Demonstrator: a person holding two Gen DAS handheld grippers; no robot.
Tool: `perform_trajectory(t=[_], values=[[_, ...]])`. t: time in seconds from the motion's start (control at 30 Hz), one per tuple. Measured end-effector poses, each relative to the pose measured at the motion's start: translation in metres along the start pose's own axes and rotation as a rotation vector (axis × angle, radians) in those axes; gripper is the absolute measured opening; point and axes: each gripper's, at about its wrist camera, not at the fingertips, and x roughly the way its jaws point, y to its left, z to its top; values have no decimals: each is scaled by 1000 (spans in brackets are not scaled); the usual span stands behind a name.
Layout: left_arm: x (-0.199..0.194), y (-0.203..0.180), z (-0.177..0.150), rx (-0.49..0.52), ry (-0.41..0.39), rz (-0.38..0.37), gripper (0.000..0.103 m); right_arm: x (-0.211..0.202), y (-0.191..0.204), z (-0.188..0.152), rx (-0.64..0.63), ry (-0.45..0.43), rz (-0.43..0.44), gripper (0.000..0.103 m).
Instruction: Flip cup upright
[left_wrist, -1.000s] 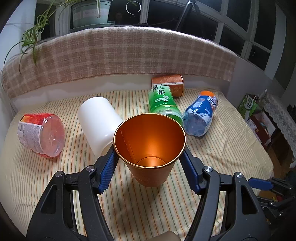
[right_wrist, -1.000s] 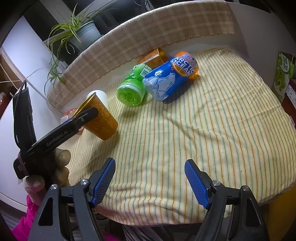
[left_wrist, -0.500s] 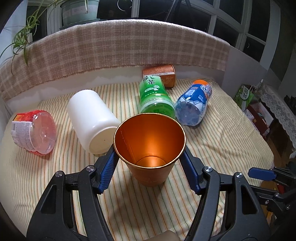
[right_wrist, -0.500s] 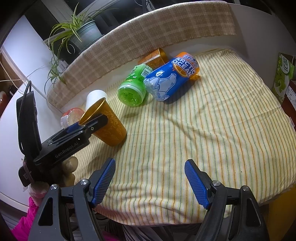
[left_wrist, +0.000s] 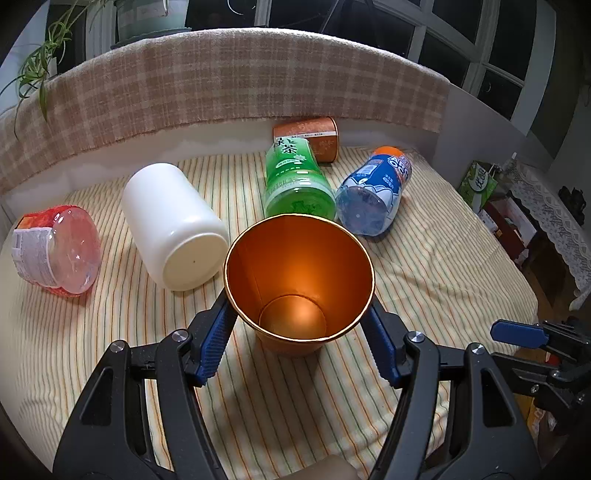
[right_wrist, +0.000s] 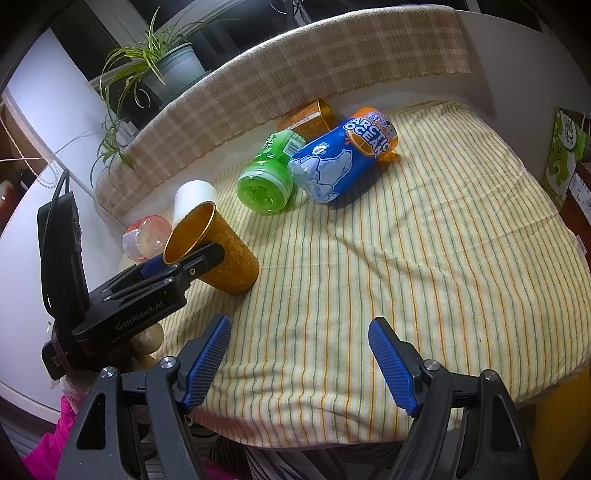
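A: Two blue pads of the left claw (left_wrist: 297, 334) are seen pressed against the upper wall of the shiny orange metal cup (left_wrist: 298, 291) in the left wrist view, just under its rim. The cup is held there, mouth toward the camera, its base low over the yellow striped cloth (left_wrist: 424, 266).

B: Whether the base is touching the cloth cannot be told from this view. How should the step be finished?

A: It is judged that the cup should be tipped on until the base lies flat, lowered gently, and released only when it is settled, since the cloth is wrinkled and soft.

B: And the room around it?

A: A white cylindrical jar (left_wrist: 173, 225) lying on its side is near on the left, and a green plastic tea bottle (left_wrist: 297, 184) is just behind the rim. More bare cloth is offered toward the camera and to the right.

B: What is shown in the right wrist view?

A: The cup (right_wrist: 218, 251) is seen leaning, mouth up and to the left, gripped by the left claw (right_wrist: 183, 264), with its base on or just above the cloth near the left edge of the surface. The right claw (right_wrist: 299, 362) is spread wide and empty, over the near edge.

B: So that left edge should be watched, as should the blue Arctic Ocean bottle (right_wrist: 341, 158) farther back.
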Motion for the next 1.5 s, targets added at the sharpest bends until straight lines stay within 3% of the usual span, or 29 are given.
perform_trajectory(t=[0.07, 0.17, 0.53, 0.67, 0.87, 0.97, 1.03, 1.1, 1.23, 1.5], values=[[0, 1, -1, -4, 13, -15, 68, -1, 1, 0, -2, -3, 0, 79], [0, 3, -4, -14, 36, -44, 82, -2, 3, 1, -14, -14, -9, 79], [-19, 20, -21, -54, 32, -18, 83, -7, 24, 2, -103, -83, -69, 82], [-39, 27, -25, -65, -21, 25, 83, -10, 32, 4, -149, -127, -105, 85], [-81, 32, -23, -83, -177, 118, 84, -18, 46, 6, -197, -209, -137, 91], [-102, 33, -21, -97, -270, 153, 100, -23, 55, 6, -224, -256, -159, 94], [-114, 33, -20, -105, -322, 174, 101, -27, 59, 6, -240, -293, -174, 102], [-123, 32, -18, -105, -359, 197, 101, -32, 64, 4, -259, -335, -191, 103], [-134, 32, -18, -104, -408, 230, 101, -33, 72, 3, -293, -369, -217, 103], [-143, 30, -21, -95, -418, 244, 101, -32, 78, 0, -313, -365, -214, 103]])
